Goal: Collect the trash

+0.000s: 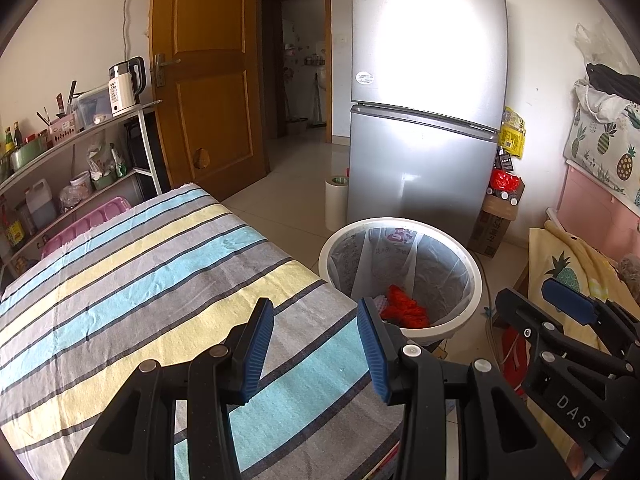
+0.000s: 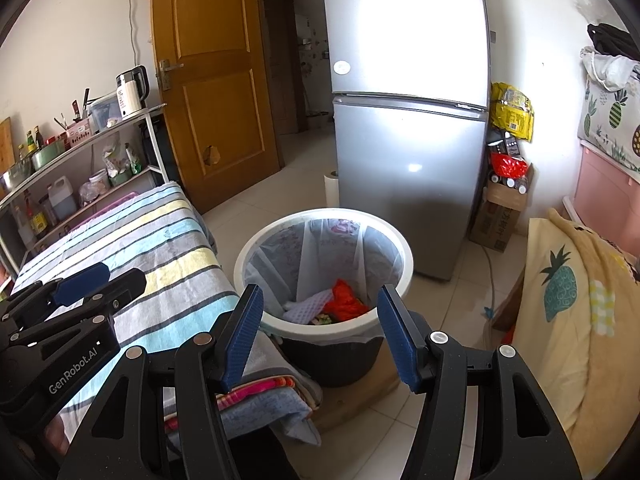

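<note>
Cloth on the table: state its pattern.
The cloth has stripes of light blue, pale yellow and grey with thin dark lines, clearest in the left wrist view.

"DAS" shows on the right claw [image 1: 568,308], "GenRobot.AI" on the left claw [image 2: 86,284].

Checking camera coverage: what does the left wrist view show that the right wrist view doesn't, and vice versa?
Left wrist only: nearly the whole top of the striped cloth, bare of items.

Right wrist only: a pale waffle-textured piece beside the red trash, the bin's dark outer wall, and folded cloths under the striped one.

Both: white-rimmed lined bin, fridge, wooden door, left gripper and right gripper, both open and empty.
</note>
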A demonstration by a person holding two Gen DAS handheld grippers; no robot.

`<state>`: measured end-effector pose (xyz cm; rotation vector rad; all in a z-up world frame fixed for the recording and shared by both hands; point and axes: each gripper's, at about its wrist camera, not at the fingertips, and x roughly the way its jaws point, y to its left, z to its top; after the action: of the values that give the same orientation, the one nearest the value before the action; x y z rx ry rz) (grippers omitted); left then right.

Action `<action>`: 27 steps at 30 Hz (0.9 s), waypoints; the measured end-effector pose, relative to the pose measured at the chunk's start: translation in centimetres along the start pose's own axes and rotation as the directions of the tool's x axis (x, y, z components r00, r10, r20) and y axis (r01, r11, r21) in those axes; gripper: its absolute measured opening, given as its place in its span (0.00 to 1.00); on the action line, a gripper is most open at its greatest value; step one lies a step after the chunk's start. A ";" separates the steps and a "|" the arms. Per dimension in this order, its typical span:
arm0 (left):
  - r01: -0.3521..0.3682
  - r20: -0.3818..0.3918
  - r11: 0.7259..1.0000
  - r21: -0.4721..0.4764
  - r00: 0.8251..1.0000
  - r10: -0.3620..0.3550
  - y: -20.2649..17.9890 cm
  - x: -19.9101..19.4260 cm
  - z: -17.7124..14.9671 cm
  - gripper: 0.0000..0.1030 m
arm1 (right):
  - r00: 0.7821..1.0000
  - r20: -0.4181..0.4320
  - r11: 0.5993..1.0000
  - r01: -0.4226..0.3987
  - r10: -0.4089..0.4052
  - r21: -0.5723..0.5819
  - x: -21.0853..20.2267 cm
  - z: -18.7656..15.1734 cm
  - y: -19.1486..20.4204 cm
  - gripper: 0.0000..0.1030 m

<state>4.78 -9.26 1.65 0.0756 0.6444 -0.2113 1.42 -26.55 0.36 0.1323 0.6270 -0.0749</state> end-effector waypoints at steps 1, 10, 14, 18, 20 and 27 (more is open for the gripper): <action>0.000 0.000 1.000 0.001 1.000 0.000 0.1 0.0 0.0 0.42 | 1.000 0.001 1.000 0.000 0.000 -0.001 0.0 0.0 0.0 0.58; 0.000 -0.001 1.000 0.000 1.000 0.000 0.1 0.0 0.0 0.42 | 1.000 0.001 1.000 -0.001 0.001 -0.002 0.0 0.1 0.0 0.58; 0.000 0.000 1.000 -0.001 1.000 0.000 0.1 0.0 0.1 0.42 | 1.000 0.001 1.000 -0.002 0.002 -0.003 0.0 0.1 0.1 0.58; -0.002 -0.004 1.000 -0.005 1.000 0.002 0.3 0.1 0.0 0.42 | 1.000 0.002 1.000 -0.001 0.001 -0.002 0.0 0.1 0.1 0.58; -0.006 -0.005 1.000 -0.011 1.000 0.006 0.4 0.1 -0.1 0.42 | 1.000 0.001 1.000 0.000 0.000 -0.003 0.1 0.0 0.1 0.58; -0.013 -0.006 1.000 -0.016 1.000 0.013 0.4 0.3 -0.2 0.44 | 1.000 -0.001 1.000 0.003 -0.003 -0.002 0.1 0.0 0.1 0.58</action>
<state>4.98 -8.85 1.35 0.0652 0.6508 -0.1938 1.51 -26.40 0.28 0.1296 0.6286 -0.0768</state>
